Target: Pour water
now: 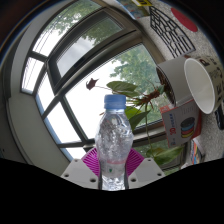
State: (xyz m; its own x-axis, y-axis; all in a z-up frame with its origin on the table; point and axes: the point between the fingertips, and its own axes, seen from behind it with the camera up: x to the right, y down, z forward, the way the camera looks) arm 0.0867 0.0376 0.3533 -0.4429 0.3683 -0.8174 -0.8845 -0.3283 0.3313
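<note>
The hand-held gripper [113,170] sits at the bottom centre of the frame, its two pale fingers angling inward with pink pads [92,160] showing on their inner faces. A clear plastic bottle [114,140] with a blue cap [115,101] stands upright between the fingers, rising from the bottom centre to about mid-frame. The pads lie against both sides of the bottle's lower body, so the fingers are closed on it and gripping it; the contact on the right side is partly hidden behind the bottle, so that side is probably touching rather than clearly so. The bottle is transparent with a ribbed body, and whether it holds water is hard to read through the plastic.

Behind the bottle a large window [70,60] with dark frames fills the upper left and centre of the frame, with green trees beyond the glass. A plant [120,92] with thin stems and leaves stands just behind and right of the cap, in front of the window.

At the right of the frame a white mug [196,84] appears, its open mouth turned toward the camera and its handle at the far right. Just below it, at the lower right, is a box [178,122] with coloured markings. At the upper right is a white surface [172,25] with dark printed patterns and a red spot.
</note>
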